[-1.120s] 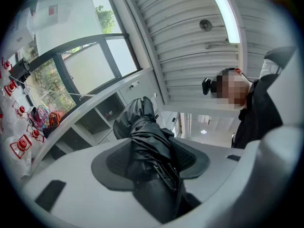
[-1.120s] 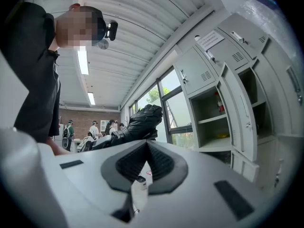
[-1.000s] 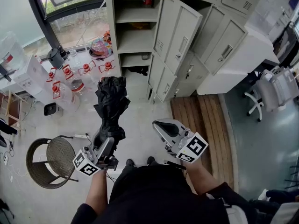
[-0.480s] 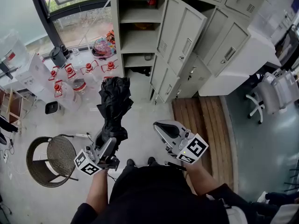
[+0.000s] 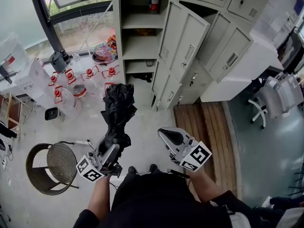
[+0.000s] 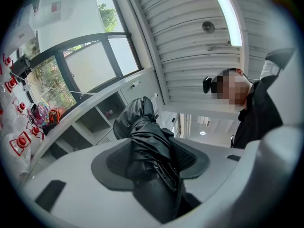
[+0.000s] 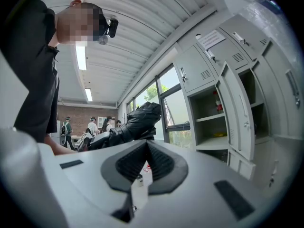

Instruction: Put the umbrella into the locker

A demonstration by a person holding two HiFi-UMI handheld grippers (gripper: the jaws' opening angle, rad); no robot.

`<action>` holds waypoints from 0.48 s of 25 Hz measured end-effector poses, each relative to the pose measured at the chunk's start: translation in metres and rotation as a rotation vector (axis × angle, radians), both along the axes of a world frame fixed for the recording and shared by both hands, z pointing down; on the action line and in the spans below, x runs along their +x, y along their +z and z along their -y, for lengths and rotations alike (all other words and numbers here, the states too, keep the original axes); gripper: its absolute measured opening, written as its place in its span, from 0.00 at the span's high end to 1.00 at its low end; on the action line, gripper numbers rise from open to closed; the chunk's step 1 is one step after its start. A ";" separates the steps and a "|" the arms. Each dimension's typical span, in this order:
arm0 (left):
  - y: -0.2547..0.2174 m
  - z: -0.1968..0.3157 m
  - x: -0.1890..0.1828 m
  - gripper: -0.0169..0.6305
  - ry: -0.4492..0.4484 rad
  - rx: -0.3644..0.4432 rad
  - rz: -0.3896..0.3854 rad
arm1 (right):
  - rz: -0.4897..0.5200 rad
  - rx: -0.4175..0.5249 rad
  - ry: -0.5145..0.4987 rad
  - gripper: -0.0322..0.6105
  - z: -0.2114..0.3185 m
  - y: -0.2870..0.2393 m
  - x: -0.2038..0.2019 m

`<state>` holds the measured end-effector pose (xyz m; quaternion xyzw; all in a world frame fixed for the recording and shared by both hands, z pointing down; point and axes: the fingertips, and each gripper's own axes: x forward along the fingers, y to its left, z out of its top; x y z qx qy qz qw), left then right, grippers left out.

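A folded black umbrella point(image 5: 116, 113) points up and away toward the grey lockers point(image 5: 140, 46). My left gripper point(image 5: 110, 148) is shut on its lower end near the handle. In the left gripper view the umbrella point(image 6: 142, 141) fills the space between the dark pads point(image 6: 114, 163). The nearest locker column stands open with bare shelves, its door point(image 5: 184, 38) swung to the right. My right gripper point(image 5: 164, 133) hovers beside the left one, shut with nothing in it. In the right gripper view the umbrella point(image 7: 133, 120) shows beyond the closed jaws of that gripper point(image 7: 146, 144), with the open locker point(image 7: 211, 113) at the right.
A round wicker chair point(image 5: 50, 165) stands at the lower left. Several clear water jugs with red caps point(image 5: 71, 80) crowd the floor by the window. A wooden floor strip point(image 5: 204, 122) runs along the locker fronts, and an office chair point(image 5: 280, 91) stands at the right.
Only the head camera has shifted slightly. Both grippers and the umbrella keep their places.
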<state>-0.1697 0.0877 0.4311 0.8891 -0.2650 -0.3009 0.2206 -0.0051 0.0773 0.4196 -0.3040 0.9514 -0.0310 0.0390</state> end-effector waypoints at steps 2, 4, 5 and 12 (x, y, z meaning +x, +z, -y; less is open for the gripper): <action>0.001 0.000 -0.001 0.61 0.007 -0.004 -0.002 | 0.000 -0.005 0.009 0.93 0.001 0.000 0.000; 0.001 0.000 -0.002 0.61 0.014 -0.005 -0.011 | 0.000 -0.009 0.012 0.93 0.002 0.000 -0.002; 0.001 0.001 -0.005 0.61 0.018 -0.004 -0.015 | -0.004 -0.009 0.012 0.93 0.003 -0.001 -0.005; 0.000 0.005 -0.019 0.61 0.033 0.000 -0.016 | -0.018 -0.006 0.020 0.93 0.007 -0.002 -0.020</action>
